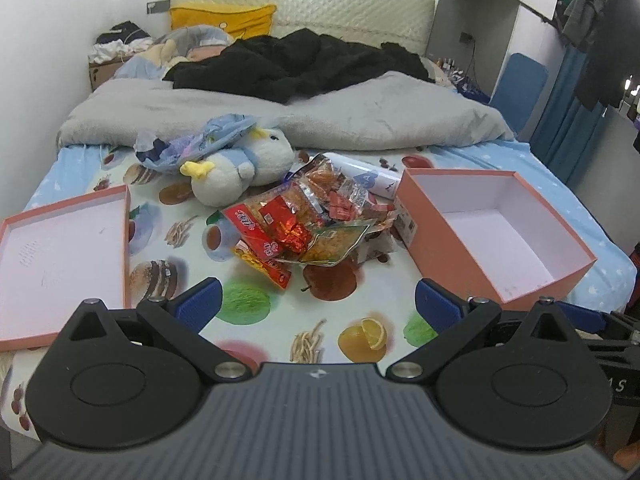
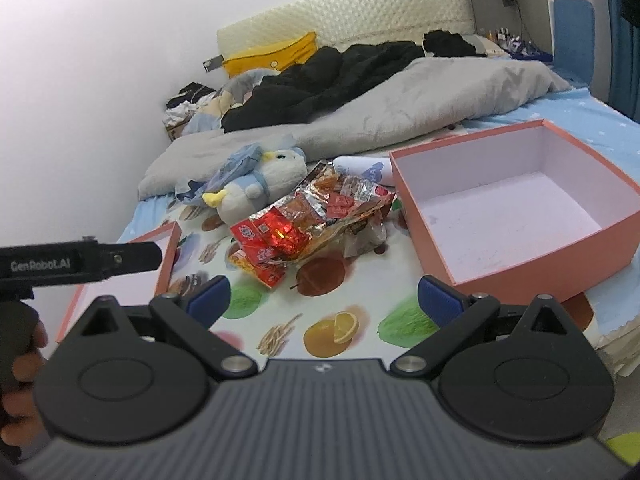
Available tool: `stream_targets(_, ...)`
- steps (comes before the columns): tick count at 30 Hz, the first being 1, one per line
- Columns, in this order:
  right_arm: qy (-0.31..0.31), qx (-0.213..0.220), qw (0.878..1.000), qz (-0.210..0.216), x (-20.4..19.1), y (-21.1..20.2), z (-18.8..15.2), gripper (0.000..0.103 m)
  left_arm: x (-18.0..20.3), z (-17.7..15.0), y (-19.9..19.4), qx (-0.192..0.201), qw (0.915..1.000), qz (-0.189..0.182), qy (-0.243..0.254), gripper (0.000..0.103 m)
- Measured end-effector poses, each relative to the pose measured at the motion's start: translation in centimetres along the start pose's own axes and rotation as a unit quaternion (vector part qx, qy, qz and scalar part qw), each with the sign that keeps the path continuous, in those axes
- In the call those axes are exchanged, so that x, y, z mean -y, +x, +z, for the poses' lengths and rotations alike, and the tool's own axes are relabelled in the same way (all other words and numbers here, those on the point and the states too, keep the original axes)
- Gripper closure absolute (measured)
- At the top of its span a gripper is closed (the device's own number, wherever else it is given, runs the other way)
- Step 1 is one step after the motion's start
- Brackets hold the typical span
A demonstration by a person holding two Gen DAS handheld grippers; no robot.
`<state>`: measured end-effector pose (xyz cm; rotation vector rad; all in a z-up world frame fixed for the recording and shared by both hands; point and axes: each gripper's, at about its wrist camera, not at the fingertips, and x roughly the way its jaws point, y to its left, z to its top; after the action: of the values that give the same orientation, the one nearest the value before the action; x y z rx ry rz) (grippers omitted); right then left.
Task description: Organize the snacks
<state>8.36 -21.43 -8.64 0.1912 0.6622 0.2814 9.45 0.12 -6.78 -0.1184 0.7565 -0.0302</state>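
Note:
A pile of red and orange snack packets (image 1: 308,220) lies on the fruit-print bedsheet, also in the right wrist view (image 2: 308,224). An empty pink box (image 1: 492,232) stands to its right (image 2: 520,208). The pink box lid (image 1: 60,256) lies upside down to the left (image 2: 160,264). My left gripper (image 1: 318,304) is open and empty, hovering short of the pile. My right gripper (image 2: 324,298) is open and empty, also short of the pile, with the box at its right fingertip.
A plush duck (image 1: 240,168) and a crumpled blue wrapper (image 1: 192,140) lie behind the pile. A white tube (image 1: 360,172) lies between pile and box. A grey blanket (image 1: 360,112) and black clothing (image 1: 288,64) cover the far bed. The bed's right edge (image 1: 600,248) is near the box.

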Motion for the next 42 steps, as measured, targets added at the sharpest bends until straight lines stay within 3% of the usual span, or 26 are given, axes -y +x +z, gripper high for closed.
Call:
stream_targets(6,0.003,-0.011,1.000,-0.012,-0.1,2.8,0.4,0.001,-1.5,0.5,3.6,-0.030,0.9995,-0.005,-0.005,0.000)
stream_targets(14,0.038,-0.039,0.998,0.006,0.4,7.2,1.0,0.002,-4.3,1.1,8.7,-0.056,0.9978,-0.005,-0.033,0.001)
stream_targets(19,0.035,-0.066,0.997,0.021,0.0,10.2,1.4,0.007,-6.0,1.5,11.9,-0.072,0.9961,-0.010,-0.051,0.001)
stream_targets(21,0.030,-0.073,0.996,0.029,-0.2,11.6,1.6,0.014,-6.7,1.7,13.3,-0.075,0.9953,-0.013,-0.060,0.001)
stream_targets(26,0.040,-0.093,0.994,0.037,-0.2,16.0,1.7,0.024,-7.8,1.6,17.2,-0.089,0.9929,-0.025,-0.074,0.006)
stream_targets(28,0.047,-0.096,0.994,0.036,-0.1,17.5,1.8,0.024,-8.4,1.4,19.0,-0.098,0.9911,-0.028,-0.086,0.012)
stream_targets(35,0.076,-0.106,0.991,0.040,0.9,22.2,2.4,0.024,-10.5,1.2,23.9,-0.110,0.9864,-0.034,-0.117,0.017)
stream_targets(40,0.087,-0.115,0.988,0.050,1.3,25.3,2.6,0.024,-12.2,0.9,27.1,-0.116,0.9831,-0.036,-0.137,0.026)
stream_targets(42,0.095,-0.116,0.987,0.054,1.3,26.3,2.7,0.029,-12.6,0.8,28.2,-0.122,0.9822,-0.033,-0.139,0.032)
